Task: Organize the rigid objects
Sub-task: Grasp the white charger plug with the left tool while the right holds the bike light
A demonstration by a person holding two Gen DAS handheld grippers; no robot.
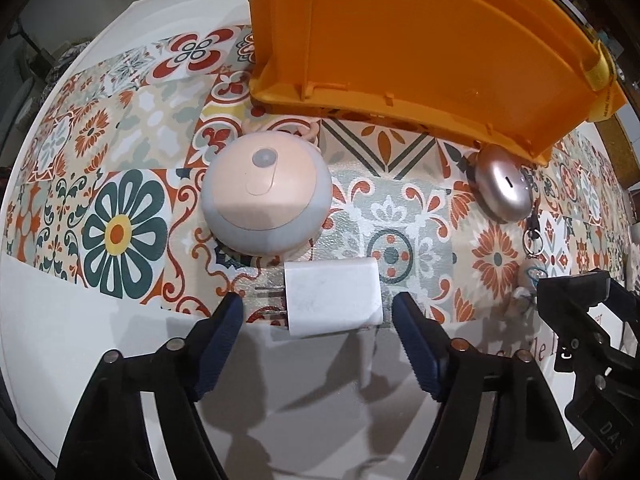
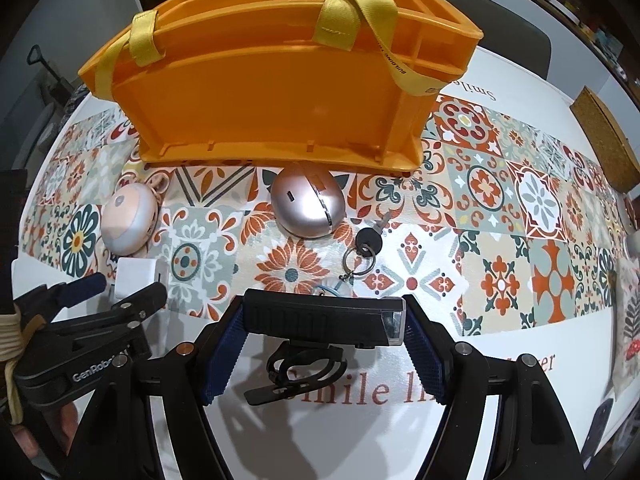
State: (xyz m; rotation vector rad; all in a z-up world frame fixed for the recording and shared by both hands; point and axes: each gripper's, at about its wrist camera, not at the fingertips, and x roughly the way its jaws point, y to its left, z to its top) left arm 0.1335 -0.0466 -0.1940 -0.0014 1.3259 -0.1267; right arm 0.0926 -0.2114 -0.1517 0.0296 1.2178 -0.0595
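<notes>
the left gripper (image 1: 318,312) stands wide open over the table (image 1: 80,320), its two blue-padded fingers (image 1: 224,332) either side of a white plug adapter (image 1: 334,298) without touching it; the adapter lies flat at the edge of the patterned mat (image 1: 120,120), prongs pointing left. just beyond it sits a round peach and grey gadget (image 1: 266,196), and further right a rose-gold egg-shaped case (image 1: 504,188) rests close against the foot of the orange basket (image 1: 400,40)

the right gripper (image 2: 324,320) is closed onto a black bike light (image 2: 320,318), held crosswise between the blue pads (image 2: 226,354), lens end to the right and its mounting clamp (image 2: 306,368) hanging below. past it on the mat lie a black-headed key on a ring (image 2: 368,240), the rose-gold case (image 2: 308,204) and the peach gadget (image 2: 128,216); the basket (image 2: 272,92) with yellow straps (image 2: 348,12) stands at the back. the left gripper (image 2: 128,286) shows at the lower left around the adapter (image 2: 136,278)
</notes>
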